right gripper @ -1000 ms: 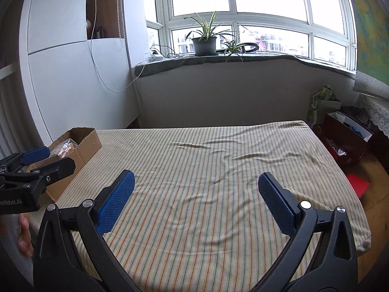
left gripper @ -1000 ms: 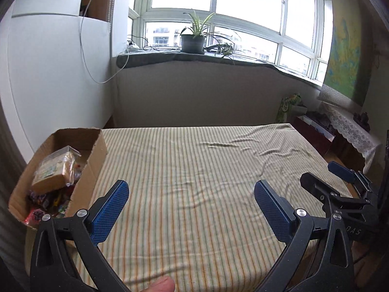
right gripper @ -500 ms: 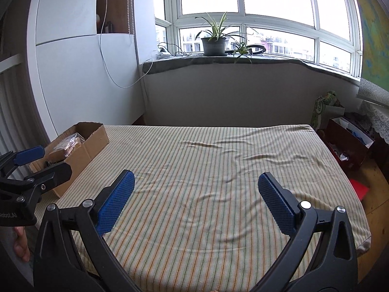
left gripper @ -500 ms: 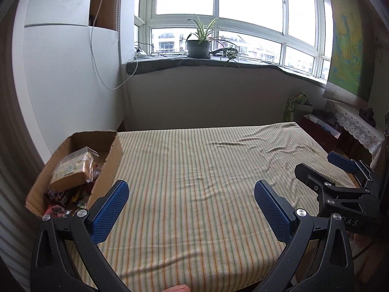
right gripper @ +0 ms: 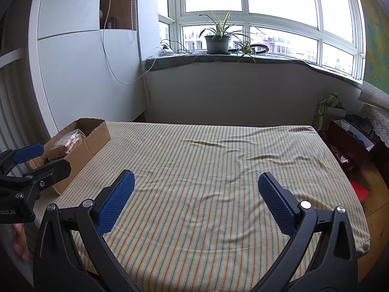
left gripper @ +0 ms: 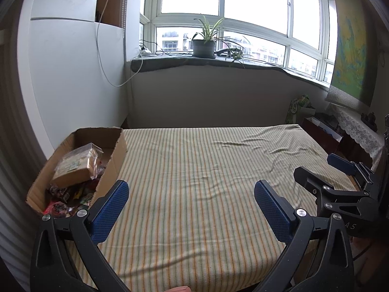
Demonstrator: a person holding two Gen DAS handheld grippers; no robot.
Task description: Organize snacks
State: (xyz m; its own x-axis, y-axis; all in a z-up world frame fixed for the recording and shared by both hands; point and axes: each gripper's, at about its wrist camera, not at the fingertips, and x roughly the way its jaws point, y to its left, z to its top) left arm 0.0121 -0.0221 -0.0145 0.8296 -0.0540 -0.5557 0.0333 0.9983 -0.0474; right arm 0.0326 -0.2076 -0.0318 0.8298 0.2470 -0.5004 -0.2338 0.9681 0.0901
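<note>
Crinkly clear-wrapped snack pack (left gripper: 77, 163) in the cardboard box (left gripper: 114, 168): light, slippery, best pinched at its edge; both my grippers gape wide, empty.

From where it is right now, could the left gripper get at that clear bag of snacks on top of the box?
Probably yes. The left gripper is open and empty, the cardboard box has no lid, and the clear snack bag lies on top of the pile. Only the box's near wall stands between, so it would reach in from above.

Left tool (left gripper: 190, 205), right tool (right gripper: 195, 196): both spread wide, empty.
</note>
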